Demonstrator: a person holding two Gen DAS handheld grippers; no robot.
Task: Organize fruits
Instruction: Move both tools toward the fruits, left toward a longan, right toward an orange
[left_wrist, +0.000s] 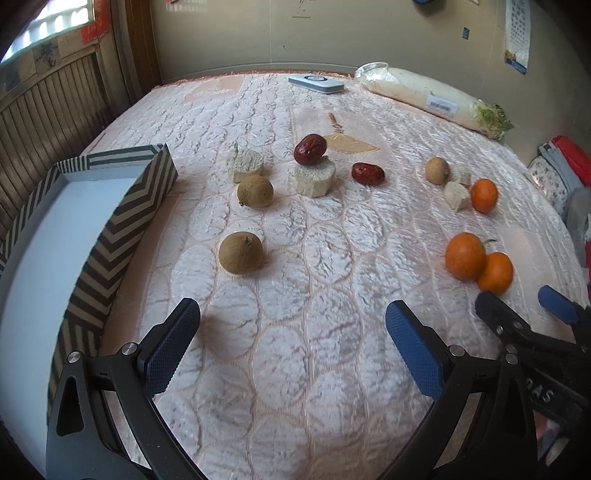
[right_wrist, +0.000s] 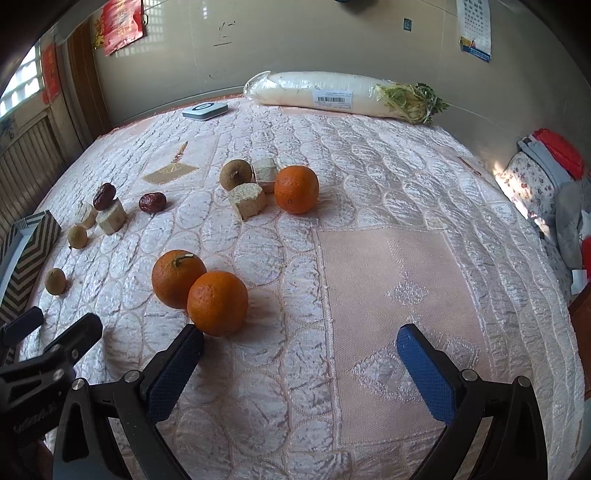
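Fruit lies scattered on a pink quilted cloth. Two brown longans (left_wrist: 241, 253) (left_wrist: 255, 191) lie near a striped box (left_wrist: 122, 218) at the left; a third longan (left_wrist: 436, 170) lies farther right. One red date (left_wrist: 310, 148) rests on a pale chunk (left_wrist: 314, 181), another date (left_wrist: 367, 173) lies beside it. Two touching oranges (right_wrist: 217, 302) (right_wrist: 176, 277) and a third orange (right_wrist: 296, 188) lie to the right. My left gripper (left_wrist: 291, 332) is open and empty. My right gripper (right_wrist: 301, 347) is open and empty, its left finger close to the nearest orange.
A wrapped white radish (right_wrist: 332, 94) lies along the far wall beside a flat grey device (right_wrist: 205, 109). More pale chunks (right_wrist: 247, 201) (left_wrist: 245, 164) lie among the fruit. Clothes (right_wrist: 546, 166) are piled at the right edge. The box interior (left_wrist: 48, 236) is white.
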